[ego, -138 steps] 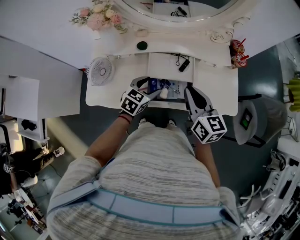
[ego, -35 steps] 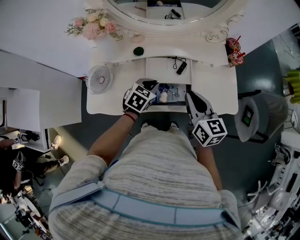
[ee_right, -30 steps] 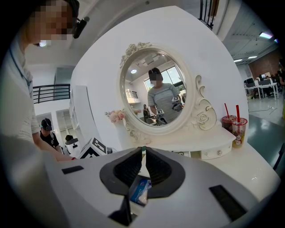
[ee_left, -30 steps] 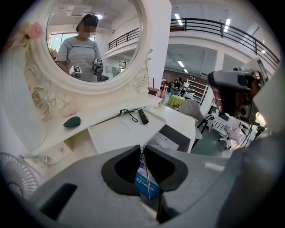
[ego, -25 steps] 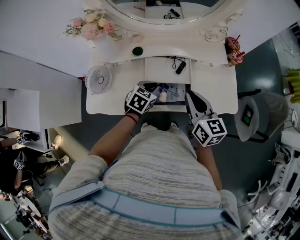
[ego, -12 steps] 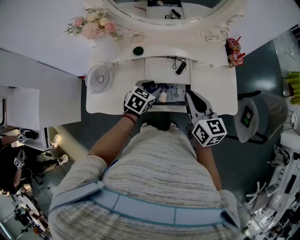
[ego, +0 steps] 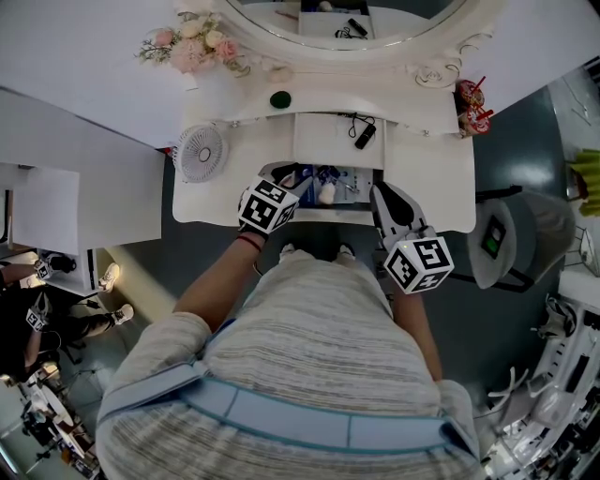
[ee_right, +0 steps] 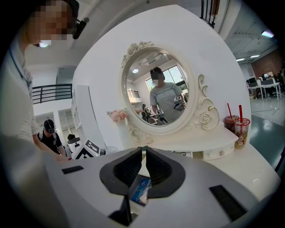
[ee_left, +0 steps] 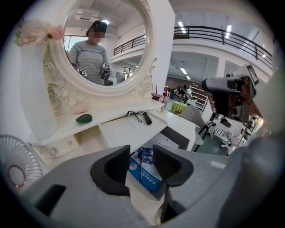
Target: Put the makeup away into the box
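Left gripper hung over the left end of the box, angled down. Its jaws had just been opening and stood apart, gripping nothing. A blue packet showed through the gap, lying inside the box. A white rounded item lay in the box just right of the packet.

Right gripper sat at the right end of the box. Its jaws were drawn almost together with only a thin slit between them. Couldn't tell whether anything thin was pinched there. A blue-and-white bit showed low down behind the slit.

Behind the box:
- A flat white panel had a black corded gadget on it.
- A green blob sat on the shelf further back and to the left.
- The oval mirror stood behind the shelf.

A fan was left of the box. Two red drinks stood back and right of it.
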